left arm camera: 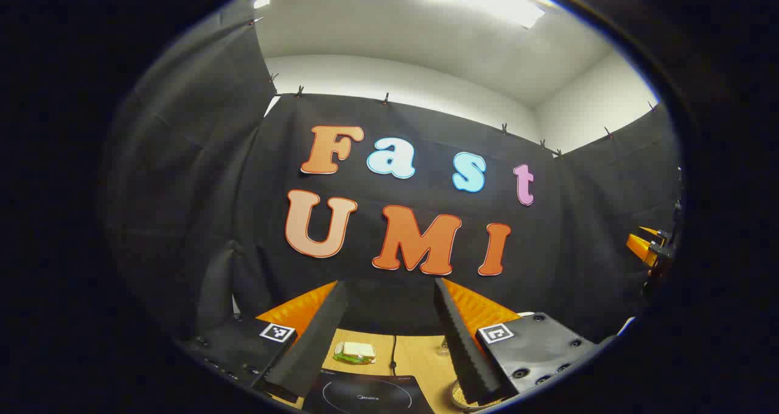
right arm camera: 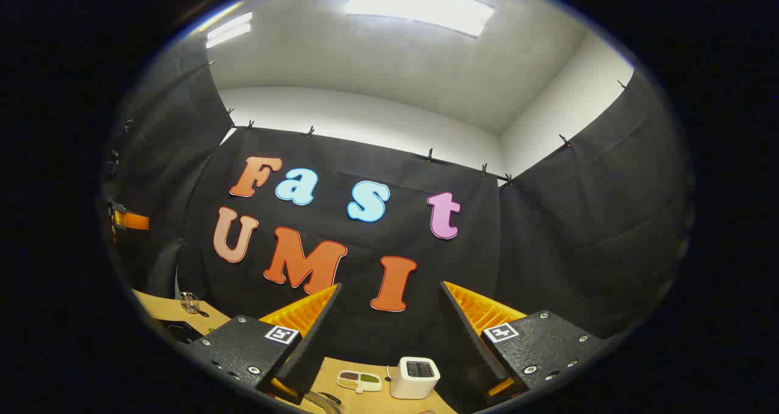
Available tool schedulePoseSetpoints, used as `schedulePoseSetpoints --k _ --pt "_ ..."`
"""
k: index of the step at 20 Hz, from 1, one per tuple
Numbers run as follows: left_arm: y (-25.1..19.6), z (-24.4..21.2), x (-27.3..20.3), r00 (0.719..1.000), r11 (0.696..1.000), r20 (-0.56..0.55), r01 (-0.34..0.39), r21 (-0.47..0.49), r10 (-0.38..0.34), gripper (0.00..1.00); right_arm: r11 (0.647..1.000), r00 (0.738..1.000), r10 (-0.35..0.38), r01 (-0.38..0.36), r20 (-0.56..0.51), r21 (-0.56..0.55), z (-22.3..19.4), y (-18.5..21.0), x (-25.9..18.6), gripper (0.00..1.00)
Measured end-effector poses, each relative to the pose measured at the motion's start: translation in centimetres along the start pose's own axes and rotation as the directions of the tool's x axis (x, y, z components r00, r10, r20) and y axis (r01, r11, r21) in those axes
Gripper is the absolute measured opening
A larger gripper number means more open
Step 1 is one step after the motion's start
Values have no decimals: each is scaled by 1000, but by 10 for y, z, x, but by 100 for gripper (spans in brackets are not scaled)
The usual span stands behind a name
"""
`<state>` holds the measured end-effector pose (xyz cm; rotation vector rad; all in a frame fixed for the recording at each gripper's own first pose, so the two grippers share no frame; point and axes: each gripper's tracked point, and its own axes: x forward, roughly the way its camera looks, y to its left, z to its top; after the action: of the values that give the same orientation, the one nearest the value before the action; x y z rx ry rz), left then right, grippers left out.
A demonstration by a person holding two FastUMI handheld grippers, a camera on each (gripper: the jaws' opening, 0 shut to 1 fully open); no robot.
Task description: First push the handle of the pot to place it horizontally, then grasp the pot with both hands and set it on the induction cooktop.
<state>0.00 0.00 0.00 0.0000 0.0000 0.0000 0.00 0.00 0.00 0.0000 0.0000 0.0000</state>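
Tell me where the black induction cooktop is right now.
In the left gripper view the black induction cooktop lies on the wooden table at the bottom, between the left gripper's open fingers, in front of a wrapped sandwich.

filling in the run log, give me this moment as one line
left hand-held gripper: open, raised over black induction cooktop | right hand-held gripper: open, raised over wooden table | small white box-shaped device: on table | pot: ungrasped
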Motion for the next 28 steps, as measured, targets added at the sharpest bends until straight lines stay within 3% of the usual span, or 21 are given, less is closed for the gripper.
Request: schedulePoseSetpoints --k 1,10,14,21,22,23,25,28 --pt "-4 4 -2 1000 1000 14 5 3 -5 98 1000 1000 1 -1 -2 4 -1 -1 0 95" --pt "-26 30 -5 997 999 82 8 -40 -4 94 1000 1000 -6 6 20 2 6 -24 -13 96" --pt "-35 36 -2 995 999 94 16 -40 -12 97 1000 1000 -9 9 26 0 10 -28 -15 94" --pt "-37 24 7 998 1000 60 2 4 -2 94 1000 1000 4 -5 7 7 4 -26 -18 94" --pt "-37 22 9 998 1000 55 0 13 -1 98 1000 1000 12 -12 1 11 1 -23 -18 95" --pt "-40 21 7 999 1000 51 3 22 -4 94 1000 1000 20 -20 -6 13 -3 -21 -18 95" --pt "-40 21 7 999 999 47 1 37 -3 98 999 999 36 -36 -19 11 -9 -17 -18 95" --pt "-39 27 6 998 999 65 -10 45 7 94 998 998 55 -55 -30 20 -14 -10 -18 95"
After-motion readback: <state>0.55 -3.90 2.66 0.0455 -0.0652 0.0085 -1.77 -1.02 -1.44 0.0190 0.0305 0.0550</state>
